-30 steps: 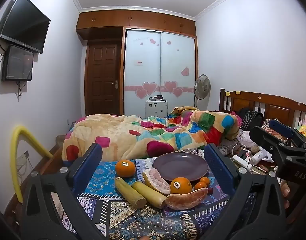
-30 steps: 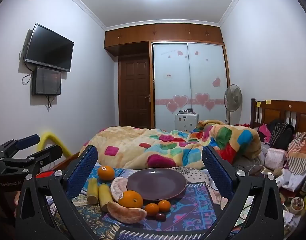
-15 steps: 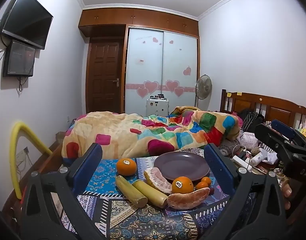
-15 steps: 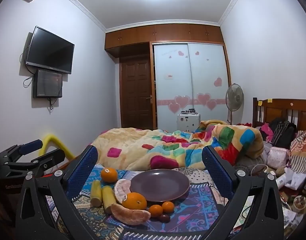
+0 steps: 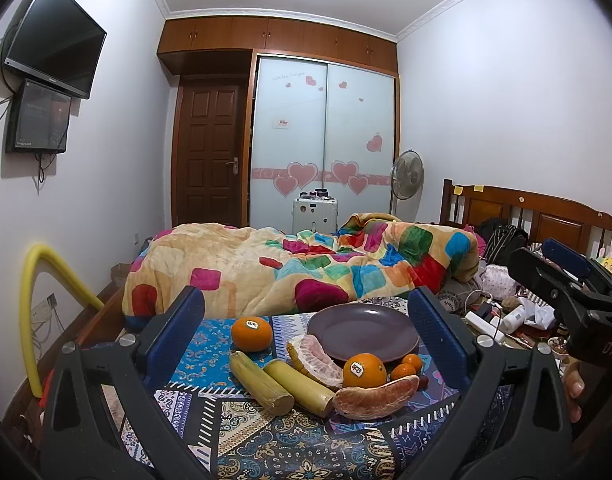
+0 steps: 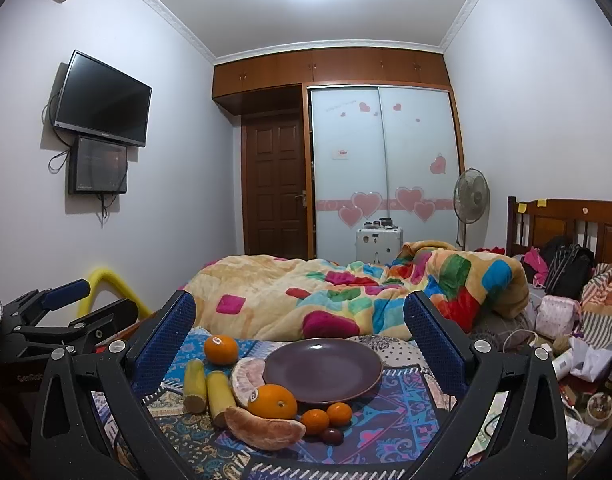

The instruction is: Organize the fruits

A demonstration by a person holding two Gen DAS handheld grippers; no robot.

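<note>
The bed [image 6: 346,292] fills the room behind the work area, covered by a patchwork blanket [image 5: 306,268]; the wardrobe [image 6: 382,168] with heart stickers stands at 12 o'clock behind it; a television [image 6: 104,100] hangs on the wall at 10 o'clock.

The surface [image 6: 402,412], covered by a patterned cloth, carries all fruit; both claws are held above its near edge and touch nothing.

Left claw [image 5: 306,336]: fingers spread wide, holding nothing. Right claw [image 6: 298,340]: fingers spread wide, holding nothing.

The purple plate [image 6: 322,368] sits at the centre of the surface with nothing on it.

Fruit lies around the plate from 6 to 10 o'clock:
- pomelo segment, peeled [image 6: 246,376], touching the plate rim at 9 o'clock;
- second pomelo segment [image 6: 264,428] at 7 o'clock, nearest the claws;
- two sugarcane pieces [image 6: 208,390] side by side at 9 o'clock, beyond the peeled segment;
- large orange [image 6: 272,402] at the plate rim, 7 o'clock;
- stickered orange [image 6: 221,350] at 10 o'clock, apart from the plate;
- two small tangerines [image 6: 326,416] at 6 o'clock;
- one dark round fruit [image 6: 332,436] just in front of the tangerines.
</note>
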